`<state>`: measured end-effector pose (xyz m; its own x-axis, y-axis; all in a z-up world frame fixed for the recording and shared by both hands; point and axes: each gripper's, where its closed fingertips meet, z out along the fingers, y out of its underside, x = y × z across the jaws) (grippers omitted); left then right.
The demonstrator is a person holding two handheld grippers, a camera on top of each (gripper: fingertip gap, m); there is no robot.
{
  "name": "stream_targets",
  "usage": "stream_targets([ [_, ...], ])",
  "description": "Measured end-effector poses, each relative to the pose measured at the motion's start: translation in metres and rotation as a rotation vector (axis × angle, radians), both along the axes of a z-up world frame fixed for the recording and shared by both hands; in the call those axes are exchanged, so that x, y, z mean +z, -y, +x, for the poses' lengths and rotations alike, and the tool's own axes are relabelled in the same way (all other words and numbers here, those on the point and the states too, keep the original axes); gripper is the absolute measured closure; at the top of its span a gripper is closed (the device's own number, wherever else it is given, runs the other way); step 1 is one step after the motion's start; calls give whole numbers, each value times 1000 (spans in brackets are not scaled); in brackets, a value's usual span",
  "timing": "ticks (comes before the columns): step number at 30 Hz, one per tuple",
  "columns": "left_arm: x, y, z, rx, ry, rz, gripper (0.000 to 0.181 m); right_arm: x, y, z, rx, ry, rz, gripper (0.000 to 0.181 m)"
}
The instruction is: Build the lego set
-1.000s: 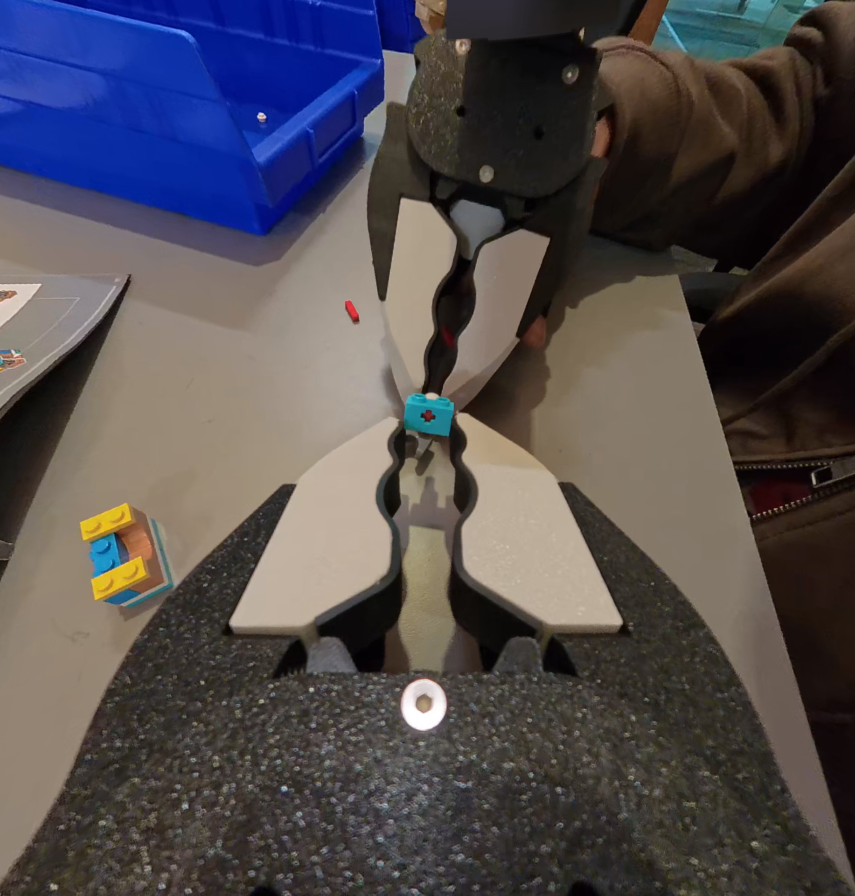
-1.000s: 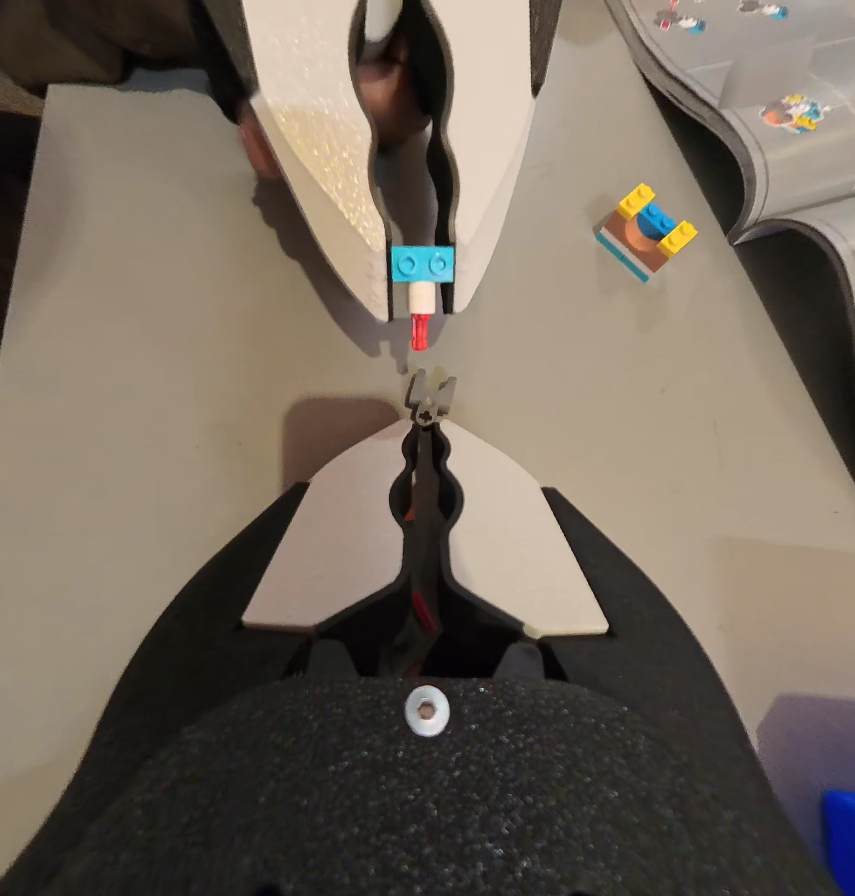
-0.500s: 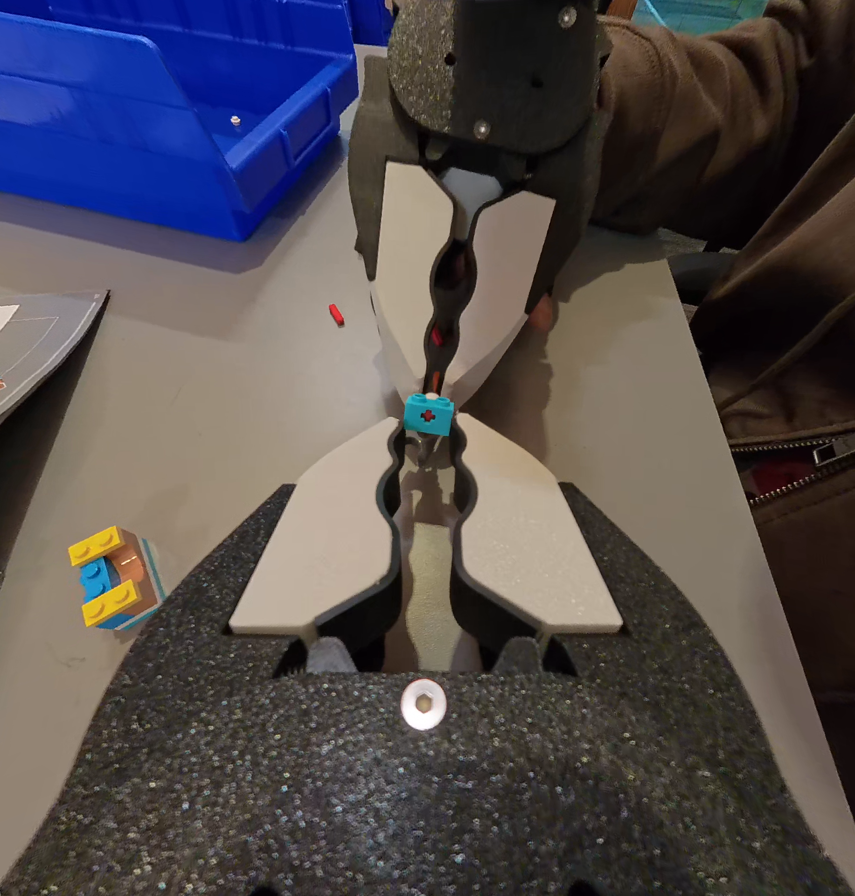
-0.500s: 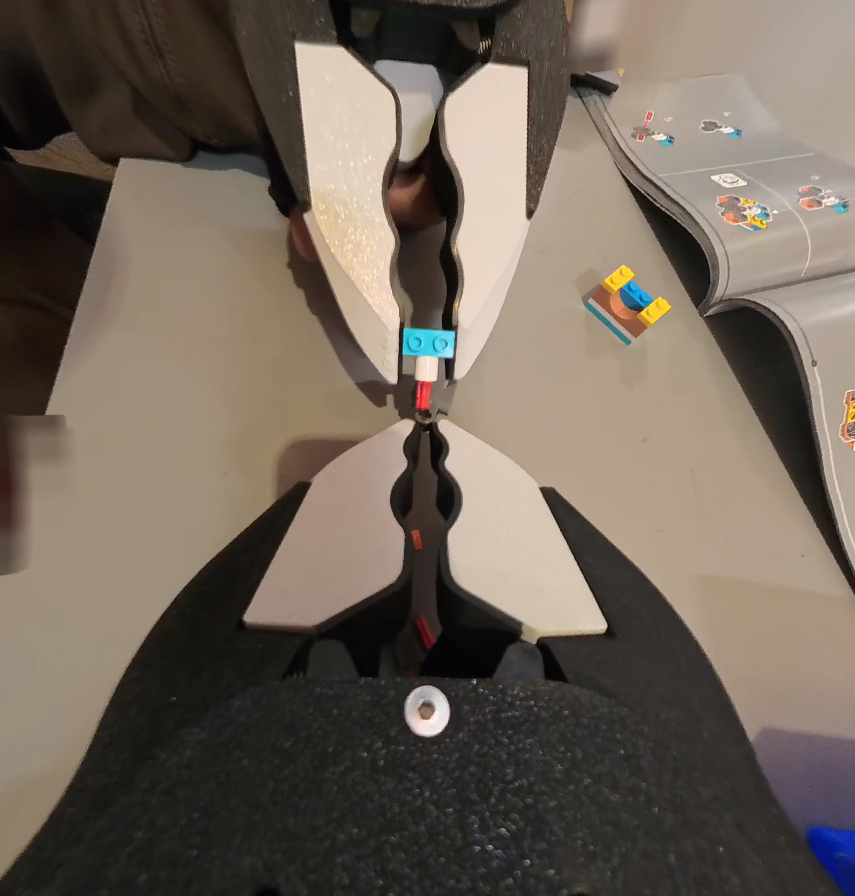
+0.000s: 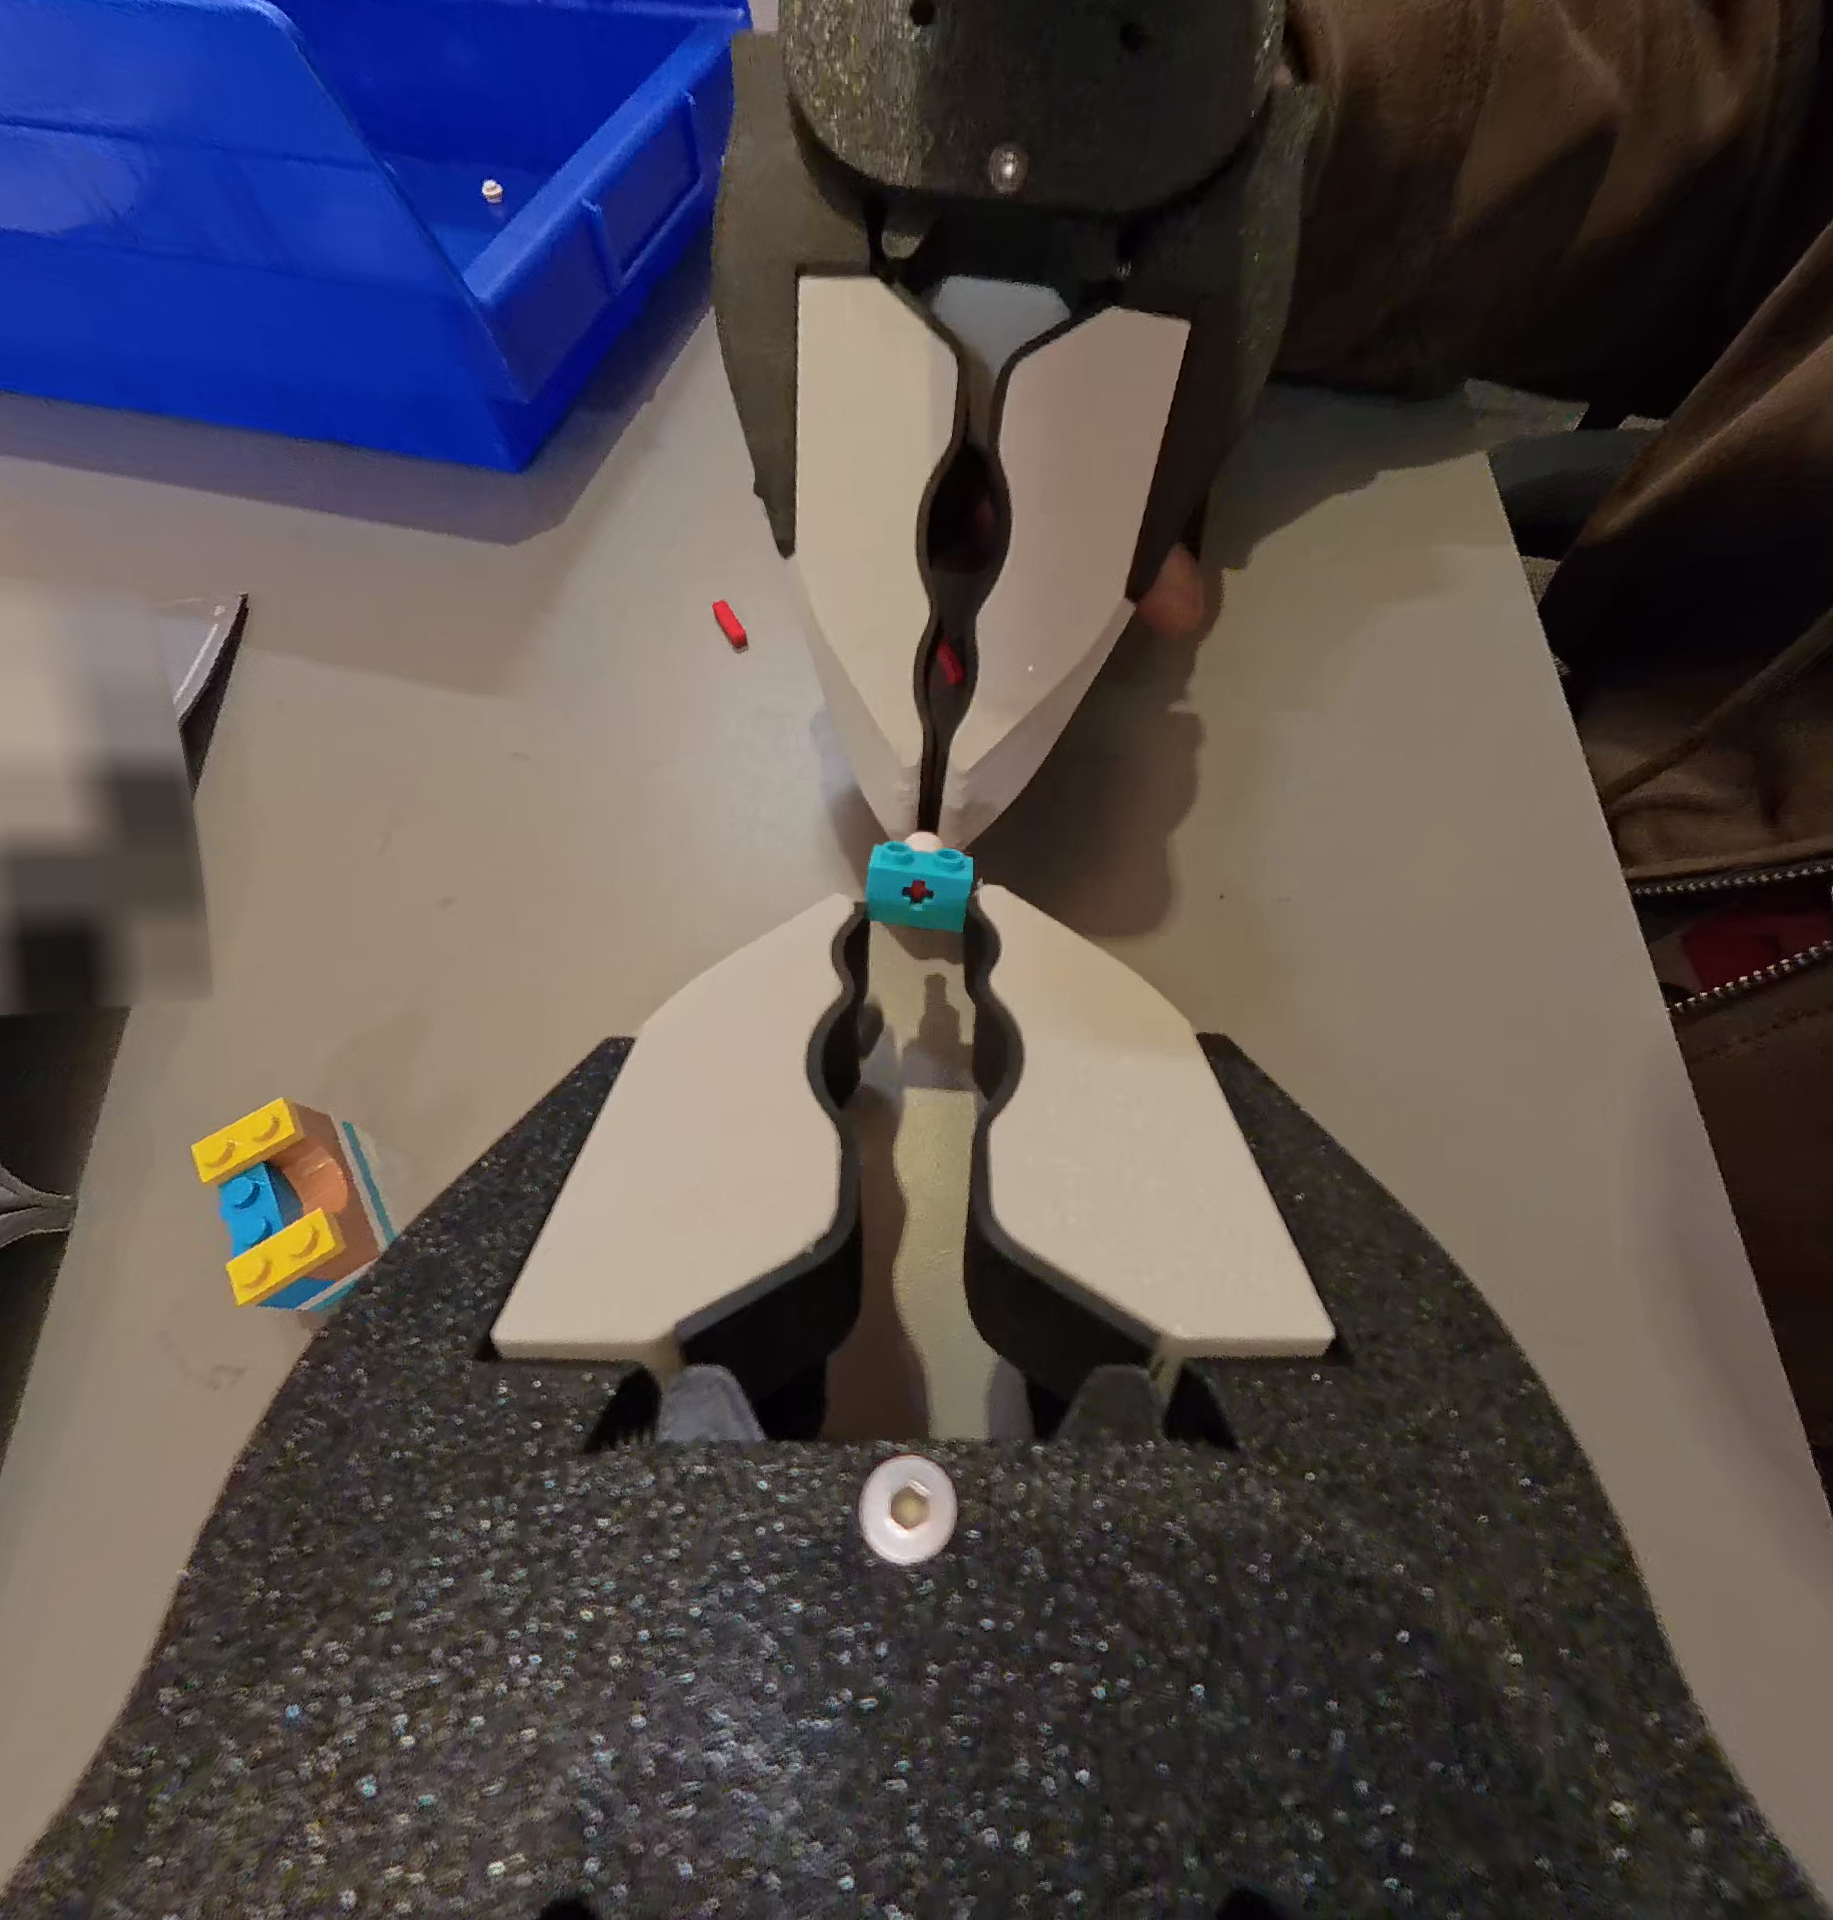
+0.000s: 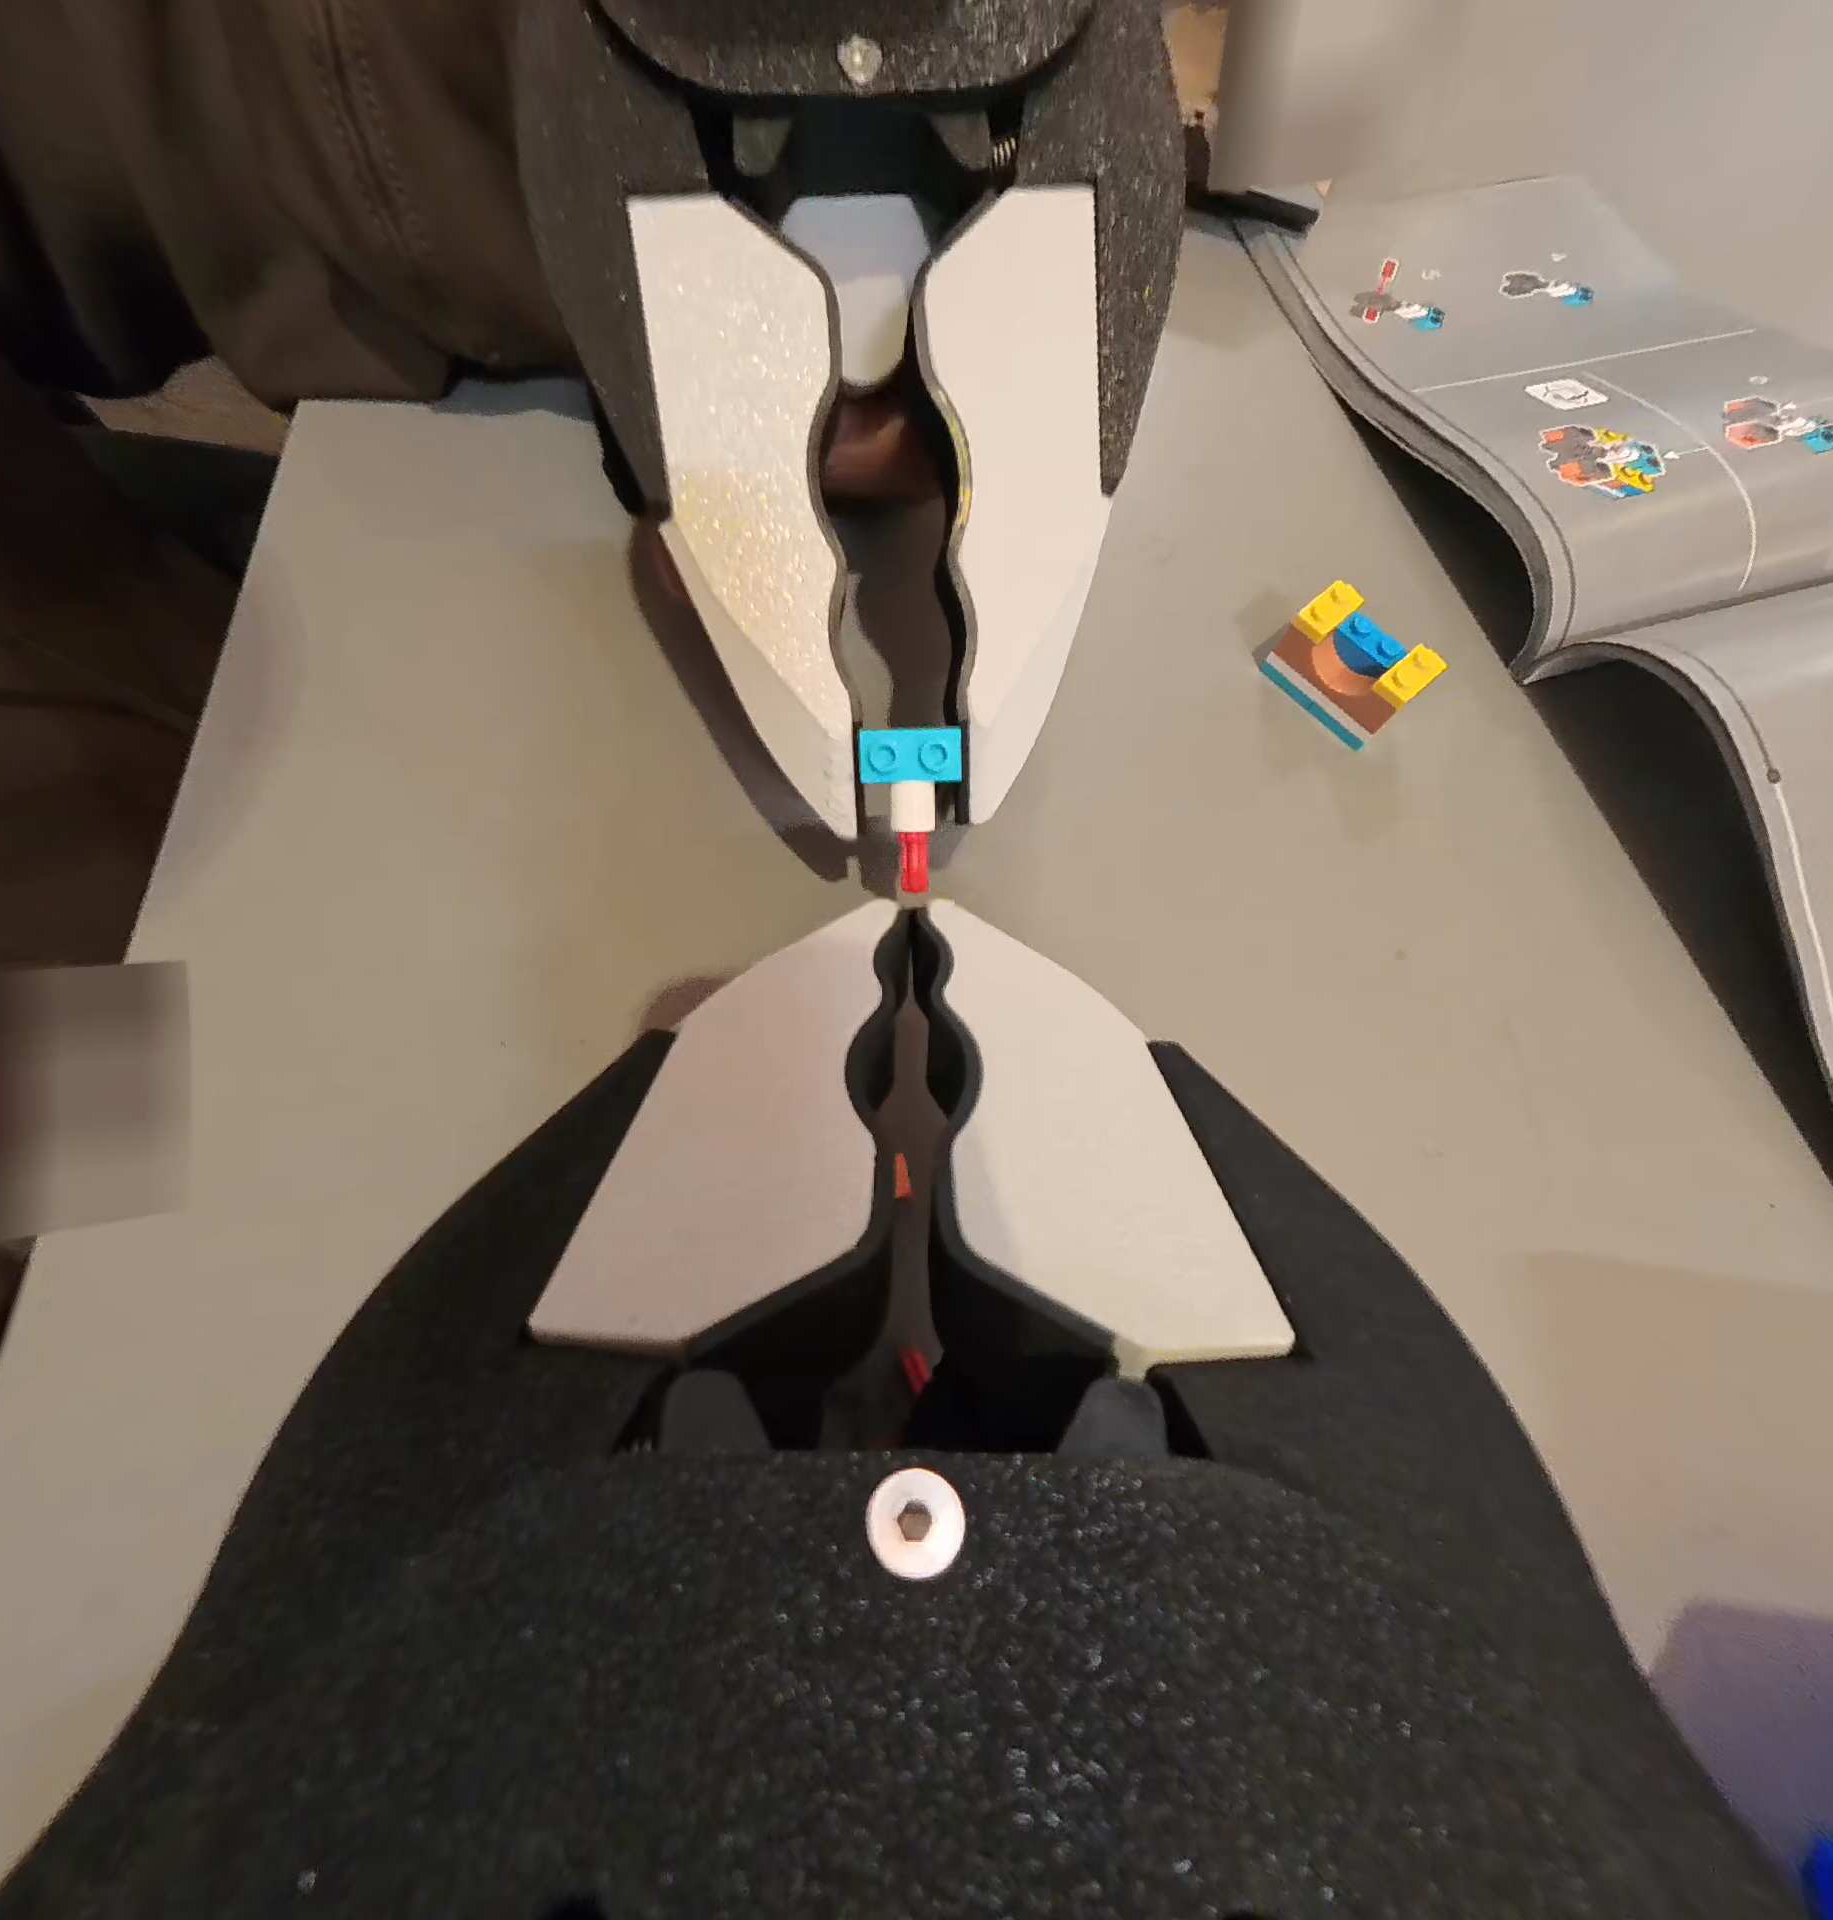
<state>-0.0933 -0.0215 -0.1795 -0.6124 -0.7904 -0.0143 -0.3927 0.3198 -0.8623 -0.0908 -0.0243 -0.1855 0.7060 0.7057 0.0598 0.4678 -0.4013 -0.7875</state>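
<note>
Table: plain grey table (image 5: 1307,935), its far-right corner beside a person's brown jacket (image 5: 1618,208).
Bin: blue plastic bin (image 5: 320,229) at the far left, a small pale piece inside.
Booklet: open grey instruction booklet (image 6: 1618,416) on the table.
Left gripper (image 5: 917,914): fingers closed on a teal brick (image 5: 917,888) with a white sleeve and red axle (image 6: 912,862).
Right gripper (image 6: 912,914): tips pinched together just beside the axle end; whether it holds anything I cannot tell.
Sub-build: yellow, blue and brown assembly (image 5: 283,1205) near the booklet.
Loose piece: small red piece (image 5: 730,623) lying near the bin.
</note>
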Motion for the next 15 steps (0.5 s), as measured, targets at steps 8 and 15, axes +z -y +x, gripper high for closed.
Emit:
stream_targets([
  [8,10,-23,-11,51,14,-6,164,-4,-3,3,-14,52,14,177],
  [15,23,-50,-34,191,68,-75,164,4,-23,-7,134,157,122,167],
])
